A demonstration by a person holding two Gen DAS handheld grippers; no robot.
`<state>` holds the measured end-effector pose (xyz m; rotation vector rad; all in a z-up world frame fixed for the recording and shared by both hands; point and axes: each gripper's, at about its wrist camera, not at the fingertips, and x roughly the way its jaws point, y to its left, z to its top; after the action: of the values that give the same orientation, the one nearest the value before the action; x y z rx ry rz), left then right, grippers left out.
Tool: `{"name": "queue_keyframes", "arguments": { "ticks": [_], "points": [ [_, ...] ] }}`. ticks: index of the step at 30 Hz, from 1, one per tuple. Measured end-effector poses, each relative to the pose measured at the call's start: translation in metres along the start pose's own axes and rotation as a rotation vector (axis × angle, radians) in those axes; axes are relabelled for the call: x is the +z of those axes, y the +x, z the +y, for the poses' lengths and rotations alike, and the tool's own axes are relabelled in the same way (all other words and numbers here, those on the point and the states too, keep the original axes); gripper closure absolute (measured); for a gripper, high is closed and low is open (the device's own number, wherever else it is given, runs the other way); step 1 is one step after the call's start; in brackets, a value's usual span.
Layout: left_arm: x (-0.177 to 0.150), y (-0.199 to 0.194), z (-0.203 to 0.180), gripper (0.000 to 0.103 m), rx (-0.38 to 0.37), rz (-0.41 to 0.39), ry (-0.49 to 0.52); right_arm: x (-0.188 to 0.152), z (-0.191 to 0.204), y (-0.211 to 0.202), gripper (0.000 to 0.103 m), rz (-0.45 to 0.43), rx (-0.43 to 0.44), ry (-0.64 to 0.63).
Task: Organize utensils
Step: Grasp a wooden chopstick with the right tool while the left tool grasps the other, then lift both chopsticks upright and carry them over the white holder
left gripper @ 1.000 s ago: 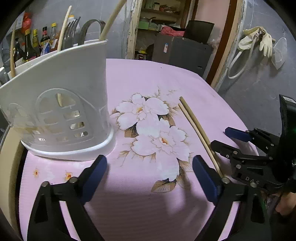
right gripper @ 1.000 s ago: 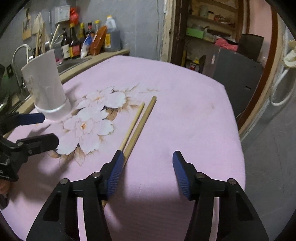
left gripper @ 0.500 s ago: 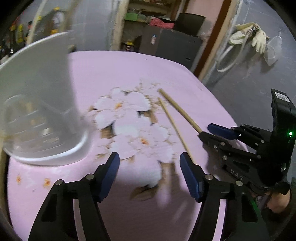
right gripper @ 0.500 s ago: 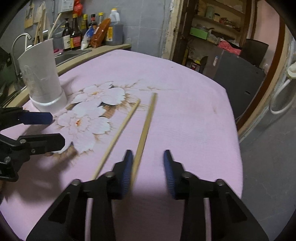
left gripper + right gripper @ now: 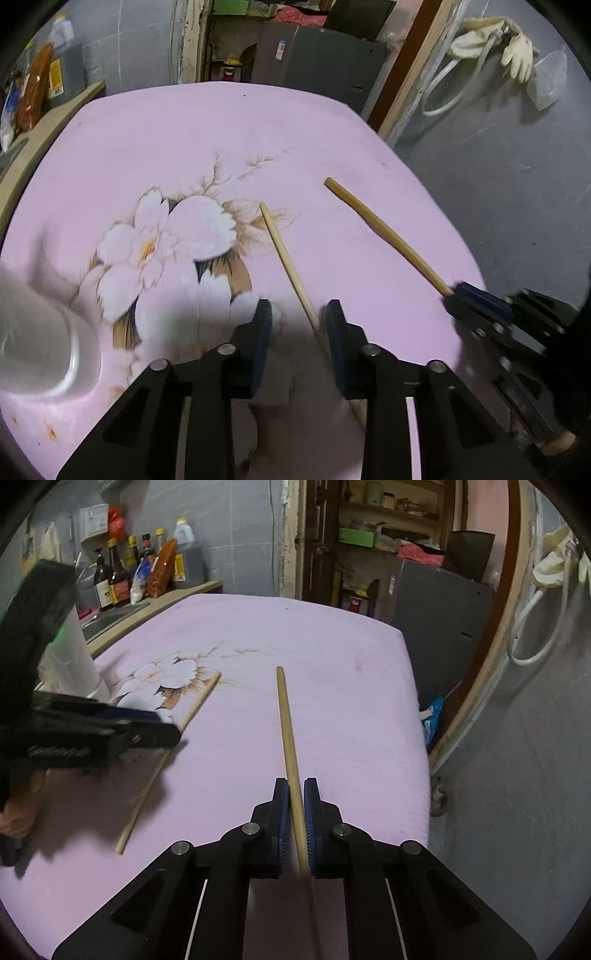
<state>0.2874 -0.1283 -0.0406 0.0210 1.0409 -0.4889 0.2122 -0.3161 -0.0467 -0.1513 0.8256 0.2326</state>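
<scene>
Two wooden chopsticks lie on the pink flowered tablecloth (image 5: 221, 125). The thicker chopstick (image 5: 284, 709) runs straight ahead out of my right gripper (image 5: 295, 801), whose blue pads are shut on its near part. In the left wrist view the same chopstick (image 5: 384, 236) ends in the right gripper (image 5: 458, 291). The thinner chopstick (image 5: 284, 251) lies between the closing jaws of my left gripper (image 5: 299, 321). It lies close to the right pad, and a gap shows on its left side. The white utensil holder (image 5: 37, 350) stands at the left.
Sauce bottles (image 5: 122, 579) line a counter beyond the table's far left corner. A grey cabinet (image 5: 443, 602) stands behind the table. The table's right edge (image 5: 421, 720) drops to a grey floor. Gloves and a hose (image 5: 517, 51) hang on the wall.
My left gripper moved right from the holder to over the thin chopstick, and its jaws narrowed. The right jaws shut on the thick chopstick and swung it away from the thin one.
</scene>
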Motion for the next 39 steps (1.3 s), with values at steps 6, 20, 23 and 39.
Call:
{"name": "queue_keyframes", "arguments": {
  "ticks": [6, 20, 23, 39],
  "points": [
    [0.011, 0.008, 0.004, 0.096, 0.016, 0.027, -0.025, 0.003, -0.009, 0.004, 0.097, 0.017, 0.04, 0.038],
    [0.001, 0.002, 0.003, 0.097, 0.0, 0.049, 0.002, 0.068, -0.012, 0.07, 0.095, 0.173, 0.159, 0.06],
    [0.003, 0.002, 0.004, 0.097, -0.014, 0.069, -0.008, 0.076, -0.012, 0.08, 0.095, 0.201, 0.175, 0.088],
    [-0.035, -0.063, -0.004, 0.101, -0.088, -0.196, -0.013, 0.038, 0.005, -0.023, 0.097, -0.183, 0.226, 0.171]
  ]
}}
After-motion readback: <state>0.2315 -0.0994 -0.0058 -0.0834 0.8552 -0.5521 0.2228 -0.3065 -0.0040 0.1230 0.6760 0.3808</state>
